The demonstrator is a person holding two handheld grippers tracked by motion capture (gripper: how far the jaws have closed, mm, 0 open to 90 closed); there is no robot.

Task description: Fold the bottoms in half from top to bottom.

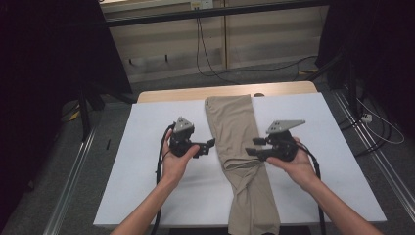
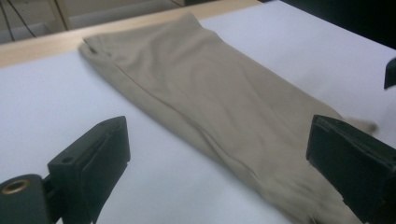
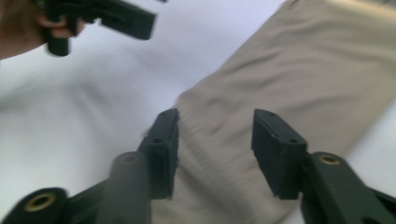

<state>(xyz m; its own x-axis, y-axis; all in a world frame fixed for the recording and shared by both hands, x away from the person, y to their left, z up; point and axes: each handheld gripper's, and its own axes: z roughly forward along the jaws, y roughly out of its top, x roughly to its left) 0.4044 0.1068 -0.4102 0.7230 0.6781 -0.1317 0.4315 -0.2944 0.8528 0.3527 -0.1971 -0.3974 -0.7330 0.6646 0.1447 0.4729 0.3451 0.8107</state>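
High view: a desk (image 1: pixel 161 186) covered in white is seen from above, with a bare wooden strip (image 1: pixel 171 94) left along its far edge. A pair of tan trousers (image 1: pixel 235 132) is laid lengthwise down the middle of the desk, folded into one long band; the far end is set against the wooden strip and the near end is draped over the front edge. Creases are gathered in the cloth about halfway along.

The trousers are flanked by two hands. The left tool (image 1: pixel 208 145) is held just left of the cloth, above the white surface, with its tips turned toward the band. In the left gripper view the jaws are spread wide apart, nothing is caught between them, and the trousers (image 2: pixel 215 102) are seen lying flat beyond them.

The right tool (image 1: pixel 253 146) is held at the right edge of the band, its tips placed over the creased part. In the right gripper view the jaws are parted partway above the blurred cloth (image 3: pixel 299 79); no fabric is pinched by the pads. The left tool (image 3: pixel 116 18) is also seen there, farther off.
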